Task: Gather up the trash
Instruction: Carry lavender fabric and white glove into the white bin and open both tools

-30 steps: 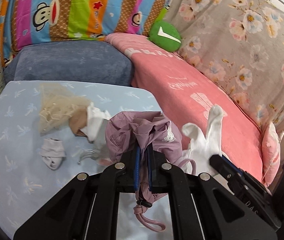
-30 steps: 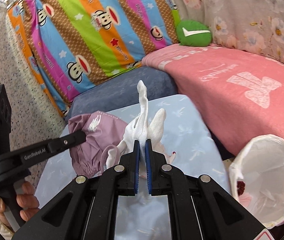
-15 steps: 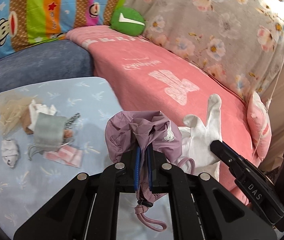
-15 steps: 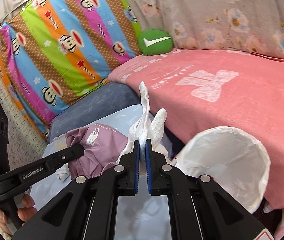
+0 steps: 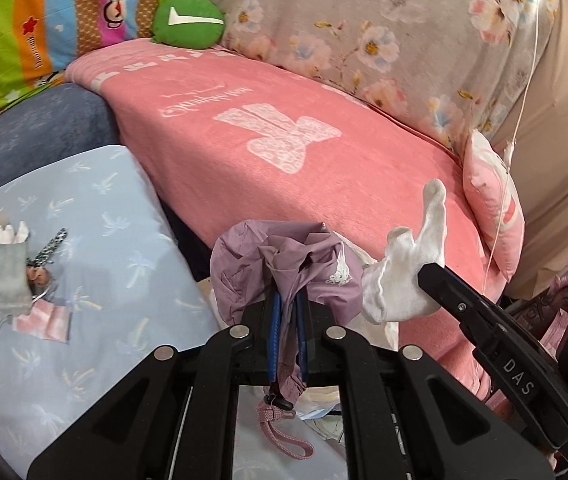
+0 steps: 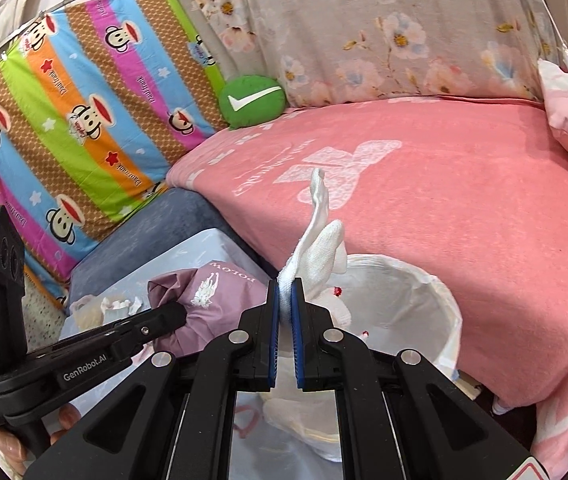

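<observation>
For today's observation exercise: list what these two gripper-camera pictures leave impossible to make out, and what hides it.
1. Bin contents, right wrist view: the white sock and right gripper cover most of the inside.
2. Purple pouch, left wrist view: its lower part sits behind the left gripper.
3. Small items on the blue sheet: cut off by the left edge.

Each camera sits just behind its own claw and looks forward along the fingers from close up. The left view faces the pink blanket [image 5: 284, 152] with the right claw [image 5: 424, 280] at its right edge. The right view faces the same blanket [image 6: 444, 200], with the left claw [image 6: 176, 314] at lower left. Both share the green cushion [image 5: 188, 20] [image 6: 254, 100].
</observation>
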Demonstrator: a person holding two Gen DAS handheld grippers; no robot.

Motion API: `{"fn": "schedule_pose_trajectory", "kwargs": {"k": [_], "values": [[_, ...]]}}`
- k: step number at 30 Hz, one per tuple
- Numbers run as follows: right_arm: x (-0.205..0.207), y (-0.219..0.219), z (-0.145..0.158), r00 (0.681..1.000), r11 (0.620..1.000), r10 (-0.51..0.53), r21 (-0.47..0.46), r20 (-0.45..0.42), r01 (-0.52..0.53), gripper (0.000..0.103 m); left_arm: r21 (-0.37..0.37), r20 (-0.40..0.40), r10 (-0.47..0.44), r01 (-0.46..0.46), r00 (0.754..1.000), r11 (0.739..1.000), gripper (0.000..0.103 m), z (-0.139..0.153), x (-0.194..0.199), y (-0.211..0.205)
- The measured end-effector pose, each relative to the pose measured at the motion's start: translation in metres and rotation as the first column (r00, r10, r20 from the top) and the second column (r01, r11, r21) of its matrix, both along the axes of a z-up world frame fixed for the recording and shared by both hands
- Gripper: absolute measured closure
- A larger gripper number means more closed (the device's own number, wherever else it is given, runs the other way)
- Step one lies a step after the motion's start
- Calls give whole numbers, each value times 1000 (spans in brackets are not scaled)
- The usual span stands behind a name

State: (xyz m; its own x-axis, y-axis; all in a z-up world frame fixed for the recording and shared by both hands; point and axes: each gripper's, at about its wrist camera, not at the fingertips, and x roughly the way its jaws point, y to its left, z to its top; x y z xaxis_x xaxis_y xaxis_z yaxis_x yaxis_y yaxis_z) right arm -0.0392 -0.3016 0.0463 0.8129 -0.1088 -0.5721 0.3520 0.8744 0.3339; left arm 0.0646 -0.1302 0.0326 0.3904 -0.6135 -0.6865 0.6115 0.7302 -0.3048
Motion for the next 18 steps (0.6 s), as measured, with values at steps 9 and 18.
{"fn": "schedule_pose_trajectory", "kwargs": {"k": [9, 18], "values": [[-9, -21, -7, 999, 999, -32, 10, -16, 33, 97, 14, -11, -19, 20, 1000, 1000, 43, -4, -5, -21], [-6, -20, -8, 999, 999, -33, 5, -17, 33, 92, 42, 18, -5, 4, 1000, 999, 42, -4, -4, -25]]}}
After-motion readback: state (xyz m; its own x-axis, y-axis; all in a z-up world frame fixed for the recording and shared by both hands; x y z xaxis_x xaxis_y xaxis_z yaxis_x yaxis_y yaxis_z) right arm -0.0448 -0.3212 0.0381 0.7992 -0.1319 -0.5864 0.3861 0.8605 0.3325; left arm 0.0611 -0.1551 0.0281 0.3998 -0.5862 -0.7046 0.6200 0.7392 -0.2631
